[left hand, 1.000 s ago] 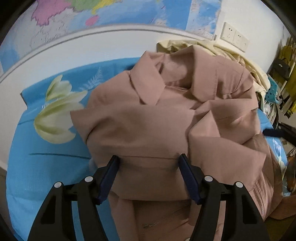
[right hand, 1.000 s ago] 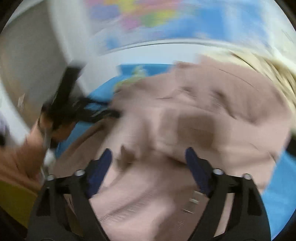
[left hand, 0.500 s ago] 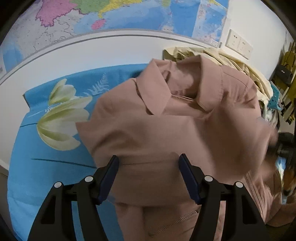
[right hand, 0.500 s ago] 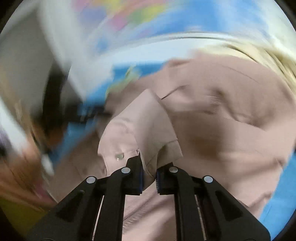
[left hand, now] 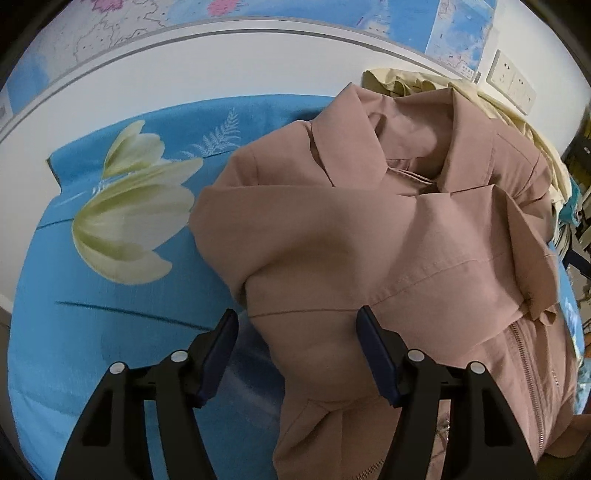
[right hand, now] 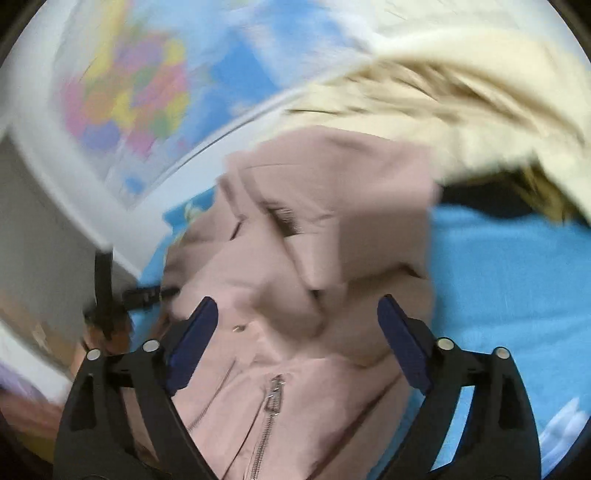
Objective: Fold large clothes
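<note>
On the bed's blue sheet point(left hand: 122, 314), the pink jacket point(left hand: 369, 251) lay bunched at 12 o'clock of the left gripper point(left hand: 297, 350) and right gripper point(right hand: 295, 343), both spread wide, empty. Looked soft, floppy, medium-heavy; I'd pinch the bottom edge or shoulders.

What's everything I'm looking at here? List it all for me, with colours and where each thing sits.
jacket: one, dusty pink with a zip, partly folded on the bed sheet, collar toward the wall
cream garment: one, pale yellow, heaped behind the jacket near the wall
bed sheet: one, bright blue with a large pale flower print, under the clothes
wall map: one, blue and multicoloured, on the wall above the bed
wall sockets: white plates, upper right of the wall
left gripper: one, black with dark blue pads, open, over the jacket's near edge
right gripper: one, black with blue pads, open, above the jacket's zip; view blurred
</note>
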`<state>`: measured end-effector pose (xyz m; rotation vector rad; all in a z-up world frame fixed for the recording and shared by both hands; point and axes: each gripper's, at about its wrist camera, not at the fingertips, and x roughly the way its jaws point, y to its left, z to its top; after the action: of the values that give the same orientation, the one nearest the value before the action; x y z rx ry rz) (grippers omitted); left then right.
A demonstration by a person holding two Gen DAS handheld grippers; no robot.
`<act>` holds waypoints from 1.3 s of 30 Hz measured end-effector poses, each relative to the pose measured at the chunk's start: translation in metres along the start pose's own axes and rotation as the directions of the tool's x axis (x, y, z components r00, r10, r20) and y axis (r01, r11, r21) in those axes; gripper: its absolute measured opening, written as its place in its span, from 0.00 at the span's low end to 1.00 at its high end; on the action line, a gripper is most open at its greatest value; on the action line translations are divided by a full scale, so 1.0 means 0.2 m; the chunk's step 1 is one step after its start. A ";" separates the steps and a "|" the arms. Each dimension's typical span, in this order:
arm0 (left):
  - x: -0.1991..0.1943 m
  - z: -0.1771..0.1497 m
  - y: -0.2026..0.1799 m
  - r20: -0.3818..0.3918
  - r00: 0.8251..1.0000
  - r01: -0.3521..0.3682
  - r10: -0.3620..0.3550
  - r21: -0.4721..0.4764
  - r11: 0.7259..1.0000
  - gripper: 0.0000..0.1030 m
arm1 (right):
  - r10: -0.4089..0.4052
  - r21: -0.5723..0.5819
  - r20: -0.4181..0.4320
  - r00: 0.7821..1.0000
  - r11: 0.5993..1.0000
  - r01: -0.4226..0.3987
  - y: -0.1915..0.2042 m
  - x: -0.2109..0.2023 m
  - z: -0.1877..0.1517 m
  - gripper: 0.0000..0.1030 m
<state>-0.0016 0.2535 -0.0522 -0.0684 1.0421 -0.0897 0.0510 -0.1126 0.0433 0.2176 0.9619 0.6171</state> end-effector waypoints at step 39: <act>-0.12 -0.25 -0.02 0.056 0.997 0.058 -0.061 0.046 0.997 0.69 | -0.082 0.072 -0.127 0.988 0.993 0.092 -0.24 0.25 0.09 0.05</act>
<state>-0.0565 0.2506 -0.0559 -0.0617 0.9805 -0.1641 0.1055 -0.1205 -0.0026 0.2066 1.1107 0.5179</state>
